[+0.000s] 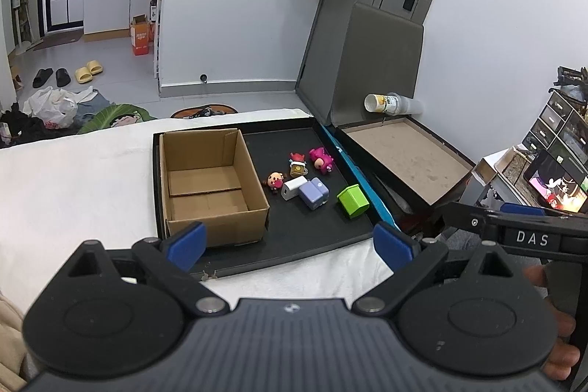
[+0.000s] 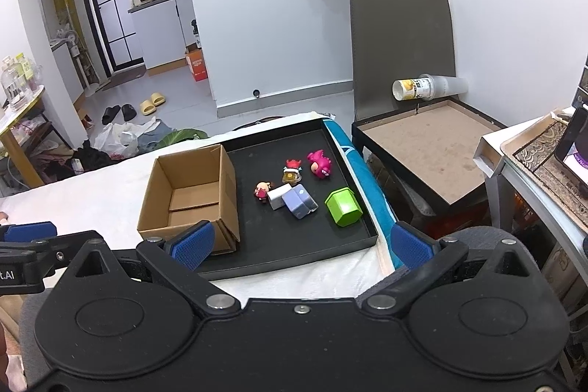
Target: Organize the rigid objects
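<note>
A black tray [image 1: 294, 237] [image 2: 294, 252] lies on a white-covered table. Its left part holds an empty cardboard box [image 1: 209, 179] [image 2: 189, 193]. To the box's right lie several small toys: a green block [image 1: 352, 201] [image 2: 343, 207], a purple block [image 1: 313, 193] [image 2: 299, 201], a white block [image 1: 293, 187] [image 2: 278, 200], a pink figure [image 1: 320, 159] [image 2: 319, 164], a red-and-gold figure [image 1: 297, 163] [image 2: 292, 170] and a small doll [image 1: 275, 181] [image 2: 262, 190]. My left gripper [image 1: 290, 245] and right gripper [image 2: 303, 245] both stand open and empty, held back at the tray's near edge.
A grey chair [image 2: 419, 142] with a tipped paper cup stack [image 2: 426, 87] stands right of the table. A side table with a lit phone [image 1: 555, 186] is at far right. Bags and slippers lie on the floor behind. A blue cloth strip [image 2: 362, 171] runs along the tray's right side.
</note>
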